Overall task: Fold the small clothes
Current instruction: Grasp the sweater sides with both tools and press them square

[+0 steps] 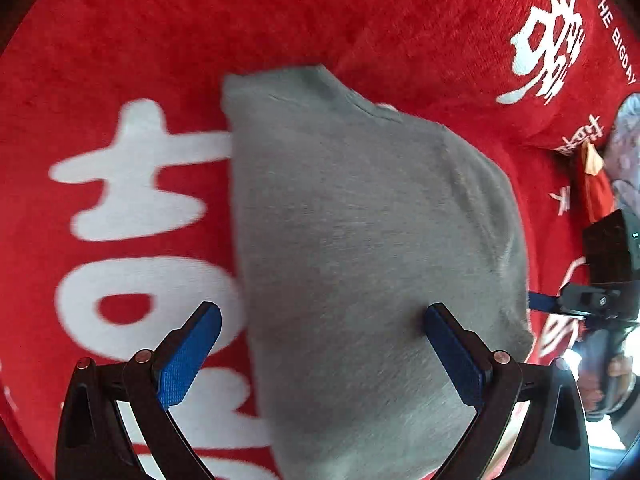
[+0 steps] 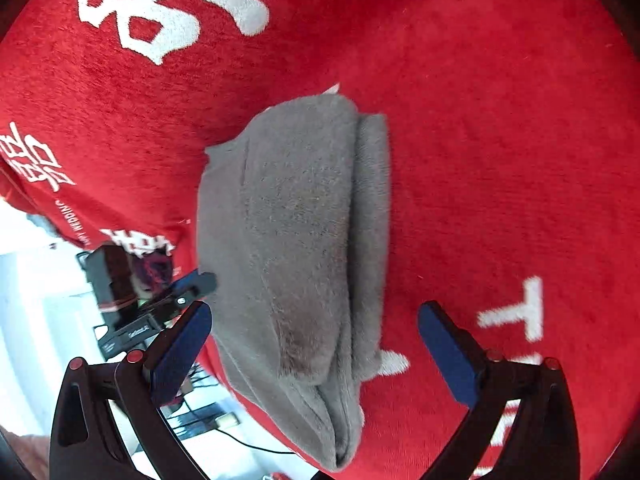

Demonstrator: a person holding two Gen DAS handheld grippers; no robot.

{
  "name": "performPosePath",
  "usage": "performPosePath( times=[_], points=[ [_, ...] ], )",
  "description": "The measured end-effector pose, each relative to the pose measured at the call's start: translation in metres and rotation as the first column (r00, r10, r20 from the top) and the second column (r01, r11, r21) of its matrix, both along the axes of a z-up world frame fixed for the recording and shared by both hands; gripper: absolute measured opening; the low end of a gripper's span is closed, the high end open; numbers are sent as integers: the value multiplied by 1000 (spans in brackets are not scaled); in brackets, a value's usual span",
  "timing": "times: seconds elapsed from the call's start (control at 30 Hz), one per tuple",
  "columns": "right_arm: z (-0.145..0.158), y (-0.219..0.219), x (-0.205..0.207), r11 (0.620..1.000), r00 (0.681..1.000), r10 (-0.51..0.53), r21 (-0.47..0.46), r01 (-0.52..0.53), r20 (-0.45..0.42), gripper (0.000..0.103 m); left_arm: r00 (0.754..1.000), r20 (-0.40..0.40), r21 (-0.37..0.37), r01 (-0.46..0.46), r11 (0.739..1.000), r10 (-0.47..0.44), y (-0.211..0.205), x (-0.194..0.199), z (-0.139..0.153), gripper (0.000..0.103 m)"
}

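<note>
A small grey garment [image 1: 360,240] lies folded into a compact stack on a red plush cloth [image 1: 140,40] with white characters. In the right wrist view the grey garment [image 2: 296,240] shows layered folds along its right edge. My left gripper [image 1: 322,316] is open just above the garment's near part, its blue pads [image 1: 188,356] spread wide with nothing between them. My right gripper [image 2: 314,316] is also open, straddling the near end of the stack without gripping it. The other gripper [image 1: 600,300] shows at the right edge of the left wrist view.
The red cloth [image 2: 500,120] covers the whole surface; a raised fold of it [image 1: 460,60] sits beyond the garment. The surface edge drops off at lower left in the right wrist view, with a pale floor [image 2: 32,300] and cables below.
</note>
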State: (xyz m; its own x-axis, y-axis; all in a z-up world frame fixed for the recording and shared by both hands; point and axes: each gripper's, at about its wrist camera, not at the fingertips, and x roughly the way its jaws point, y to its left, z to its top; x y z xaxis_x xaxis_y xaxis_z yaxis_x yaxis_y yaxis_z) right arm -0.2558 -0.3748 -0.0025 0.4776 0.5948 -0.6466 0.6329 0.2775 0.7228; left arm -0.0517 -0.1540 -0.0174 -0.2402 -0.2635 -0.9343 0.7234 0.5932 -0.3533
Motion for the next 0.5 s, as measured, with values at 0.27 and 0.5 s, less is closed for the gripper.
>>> performPosePath(
  times=[0.27, 0.5],
  points=[
    [-6, 5, 25, 999, 996, 4, 38, -8, 88, 103, 1000, 11, 17, 25, 1000, -25, -21, -8, -8, 102],
    [-8, 16, 35, 999, 996, 15, 33, -18, 90, 103, 998, 48, 33, 36, 999, -37, -26, -15, -6, 102]
  ],
)
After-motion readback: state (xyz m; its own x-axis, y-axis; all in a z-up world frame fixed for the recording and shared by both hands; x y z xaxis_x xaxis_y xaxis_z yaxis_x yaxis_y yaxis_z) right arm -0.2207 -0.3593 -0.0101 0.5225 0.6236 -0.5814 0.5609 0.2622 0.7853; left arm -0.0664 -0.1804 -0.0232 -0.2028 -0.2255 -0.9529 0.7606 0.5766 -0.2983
